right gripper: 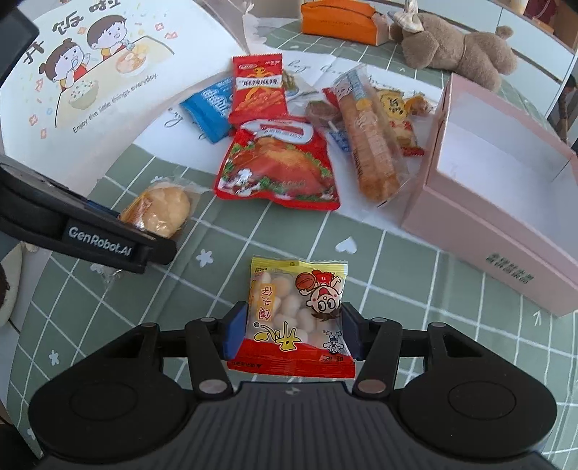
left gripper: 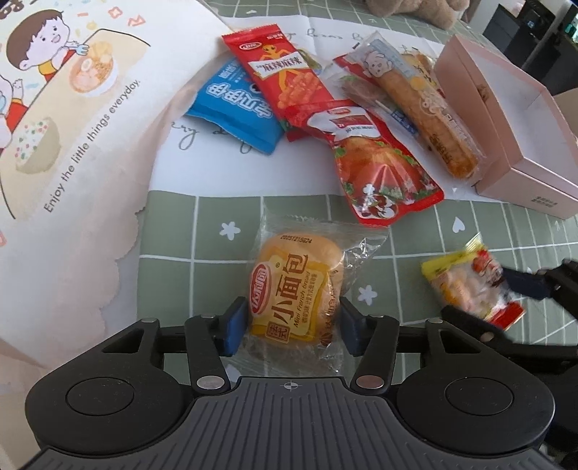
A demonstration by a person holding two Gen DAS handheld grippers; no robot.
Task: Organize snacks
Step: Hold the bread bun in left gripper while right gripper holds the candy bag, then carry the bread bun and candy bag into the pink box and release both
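Note:
My left gripper (left gripper: 290, 323) is shut on a yellow mini bread pack (left gripper: 294, 289), its blue pads pressing both sides, above the green checked tablecloth. My right gripper (right gripper: 292, 330) is shut on a yellow-and-red ball-snack bag (right gripper: 294, 314). That bag also shows in the left wrist view (left gripper: 473, 283), and the bread pack shows in the right wrist view (right gripper: 162, 211). An open pink box (right gripper: 505, 202) stands to the right, its white inside bare. Loose snacks lie beyond: a red chicken pouch (right gripper: 278, 166), a red spicy-stick pack (right gripper: 258, 88), a blue pack (right gripper: 209, 108), a long roll pack (right gripper: 368, 141).
A white cartoon-printed sheet (right gripper: 90, 83) lies at the left, partly under the snacks. A plush toy (right gripper: 458, 47) and an orange case (right gripper: 339, 20) sit at the back. The pink box also shows in the left wrist view (left gripper: 505, 119).

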